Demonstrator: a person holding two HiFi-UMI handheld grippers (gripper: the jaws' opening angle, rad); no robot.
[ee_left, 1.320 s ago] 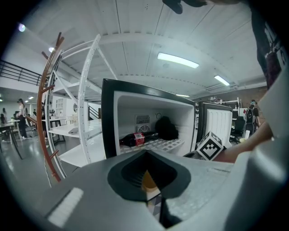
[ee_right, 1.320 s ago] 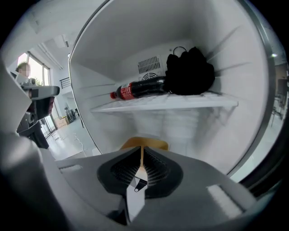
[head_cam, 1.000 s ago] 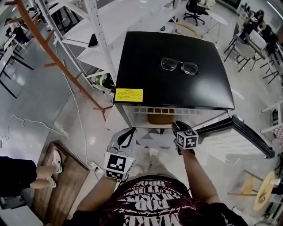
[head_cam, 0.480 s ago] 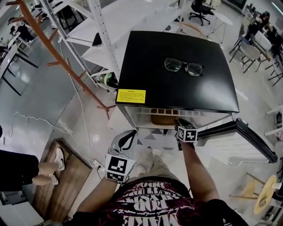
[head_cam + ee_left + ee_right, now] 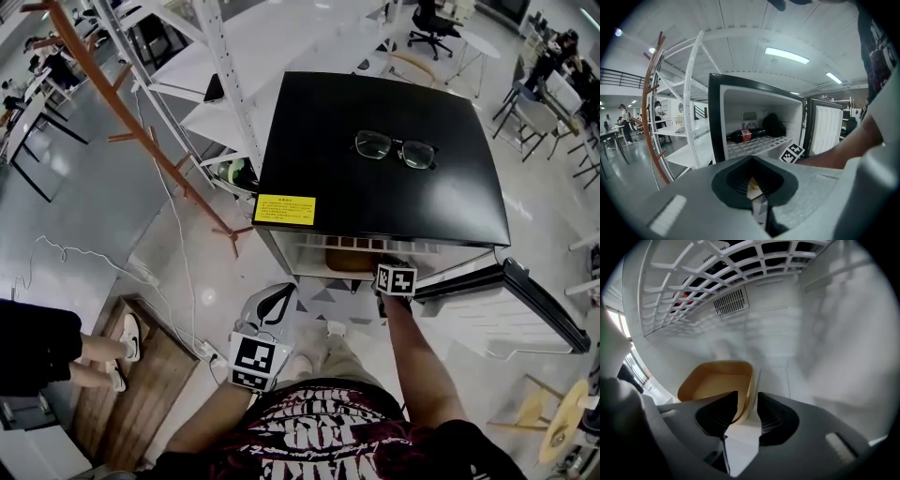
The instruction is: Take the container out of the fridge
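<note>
The black mini fridge (image 5: 384, 178) stands open, its door (image 5: 525, 300) swung out to the right. A tan, open-topped container (image 5: 717, 380) sits on the white floor of the lower compartment; only its edge (image 5: 352, 260) shows in the head view. My right gripper (image 5: 747, 401) reaches inside, and its jaws have just been opening. They now straddle the container's right wall, one inside and one outside, with a gap showing. My left gripper (image 5: 278, 292) hangs shut and empty in front of the fridge, at its lower left.
Glasses (image 5: 394, 148) lie on the fridge top. A wire shelf (image 5: 722, 268) spans above the container, and a dark bottle (image 5: 743, 135) lies on it. White shelving (image 5: 225, 84) and a brown rack (image 5: 122, 103) stand to the left. A person's legs (image 5: 94, 356) rest by a wooden platform (image 5: 131, 375).
My right gripper has moved forward and down into the fridge opening, its fingers now out of sight under the fridge top in the head view. The left gripper has hardly moved.
</note>
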